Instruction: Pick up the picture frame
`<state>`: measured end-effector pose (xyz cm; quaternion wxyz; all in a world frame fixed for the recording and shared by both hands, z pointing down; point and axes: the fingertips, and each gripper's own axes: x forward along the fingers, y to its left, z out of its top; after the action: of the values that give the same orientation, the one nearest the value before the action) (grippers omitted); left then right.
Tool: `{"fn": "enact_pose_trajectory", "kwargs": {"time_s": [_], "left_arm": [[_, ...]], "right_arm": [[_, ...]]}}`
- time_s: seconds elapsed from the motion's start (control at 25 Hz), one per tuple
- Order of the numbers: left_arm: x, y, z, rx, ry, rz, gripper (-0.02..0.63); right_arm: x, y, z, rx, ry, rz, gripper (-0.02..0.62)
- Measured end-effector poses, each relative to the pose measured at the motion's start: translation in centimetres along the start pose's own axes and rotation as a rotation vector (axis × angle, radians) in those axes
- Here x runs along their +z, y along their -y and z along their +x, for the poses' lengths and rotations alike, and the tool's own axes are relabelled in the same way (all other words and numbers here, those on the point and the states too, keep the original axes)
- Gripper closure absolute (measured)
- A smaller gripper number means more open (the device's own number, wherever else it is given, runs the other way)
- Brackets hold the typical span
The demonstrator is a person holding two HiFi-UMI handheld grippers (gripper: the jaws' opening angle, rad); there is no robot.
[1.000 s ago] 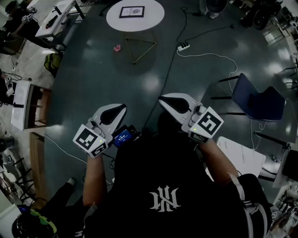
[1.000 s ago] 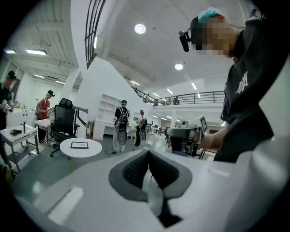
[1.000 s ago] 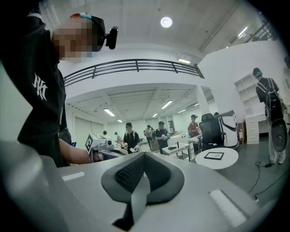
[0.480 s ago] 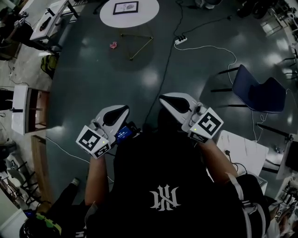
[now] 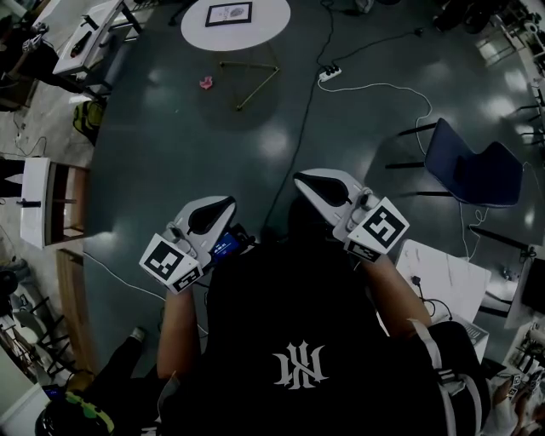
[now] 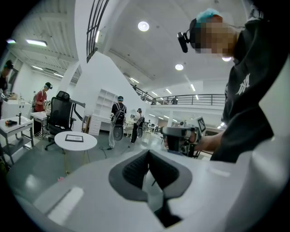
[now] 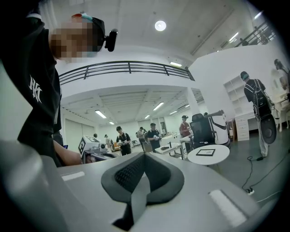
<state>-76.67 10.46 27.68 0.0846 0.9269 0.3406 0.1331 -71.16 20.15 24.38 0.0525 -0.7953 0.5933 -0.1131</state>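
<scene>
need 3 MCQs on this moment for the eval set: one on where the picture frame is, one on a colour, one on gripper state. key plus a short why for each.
1. Where is the picture frame?
A. on the round white table
B. on the floor
C. on a shelf

2. What colour is the empty chair on the person's right?
A. red
B. blue
C. white

3. How do the left gripper and the right gripper stand?
A. both open
B. both shut, with nothing in them
C. one shut on the frame

Key:
1 A: the frame lies flat on the tabletop, far ahead of the person.
2 B: its seat and back are blue in the head view.
3 B: each gripper view shows the pads pressed together with nothing between them.
</scene>
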Motion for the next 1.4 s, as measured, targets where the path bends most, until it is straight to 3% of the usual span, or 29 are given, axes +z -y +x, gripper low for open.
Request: {"fn": "enact_pose_trajectory", "kwargs": {"time_s": [0.44, 0.88, 1.4], "left_arm": [[-0.1, -1.0, 1.4, -0.032, -0.005, -0.028, 0.603], [1.9, -4.9, 6.2, -0.004, -0.017, -0.024, 0.603], [7.4, -8.9, 17.7, 0.067, 0.007, -0.003, 0.603]], "right_arm": [[-0.5, 1.7, 0.2, -0.009, 0.004, 0.033, 0.595], [0.8, 8.1, 2.2, 0.016, 0.016, 0.047, 0.595], [5.7, 21.1, 1.9, 0.099, 0.041, 0.018, 0.595]]}}
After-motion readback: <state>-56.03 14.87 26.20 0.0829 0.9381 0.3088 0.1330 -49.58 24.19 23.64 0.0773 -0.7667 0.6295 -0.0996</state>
